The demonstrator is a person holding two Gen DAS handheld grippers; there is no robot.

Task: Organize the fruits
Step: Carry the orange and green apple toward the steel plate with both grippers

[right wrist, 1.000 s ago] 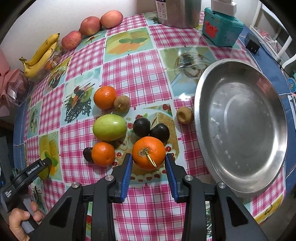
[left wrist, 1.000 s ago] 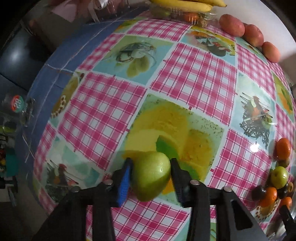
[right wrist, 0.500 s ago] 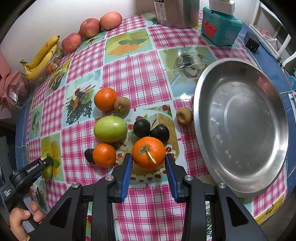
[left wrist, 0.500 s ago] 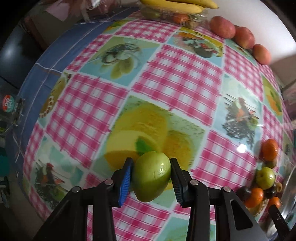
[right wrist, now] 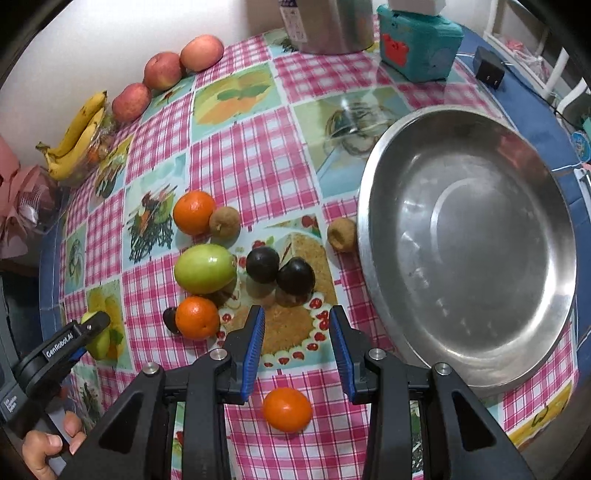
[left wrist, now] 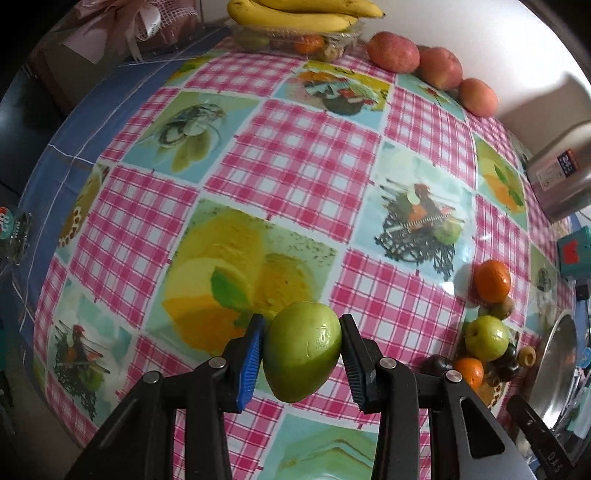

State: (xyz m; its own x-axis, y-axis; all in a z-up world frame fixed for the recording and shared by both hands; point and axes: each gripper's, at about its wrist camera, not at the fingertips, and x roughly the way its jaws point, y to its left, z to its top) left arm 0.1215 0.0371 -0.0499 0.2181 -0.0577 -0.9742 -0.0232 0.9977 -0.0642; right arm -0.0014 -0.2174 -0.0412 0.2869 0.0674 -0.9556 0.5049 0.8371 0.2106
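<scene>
My left gripper (left wrist: 302, 349) is shut on a green fruit (left wrist: 301, 350) and holds it above the checked tablecloth; it shows at the left edge of the right wrist view (right wrist: 92, 332). My right gripper (right wrist: 297, 349) is open and empty. An orange (right wrist: 287, 409) lies on the cloth below and behind its fingers. Ahead of it lie a second green fruit (right wrist: 205, 268), two oranges (right wrist: 194, 212) (right wrist: 197, 317), two dark plums (right wrist: 263, 264) (right wrist: 295, 276) and two brown fruits (right wrist: 224, 222) (right wrist: 341, 234). A large steel bowl (right wrist: 376, 192) stands to the right, with nothing in it.
Bananas (right wrist: 79, 134) on a clear tray and three apples (right wrist: 162, 70) line the back wall. A steel pot (right wrist: 328, 26), a teal box (right wrist: 419, 37) and a black charger (right wrist: 489, 72) stand at the back right. The table edge runs along the left (left wrist: 55, 147).
My right gripper has opened and let go of the orange, which now lies on the cloth near its base. My left gripper has carried the green fruit toward the fruit cluster.
</scene>
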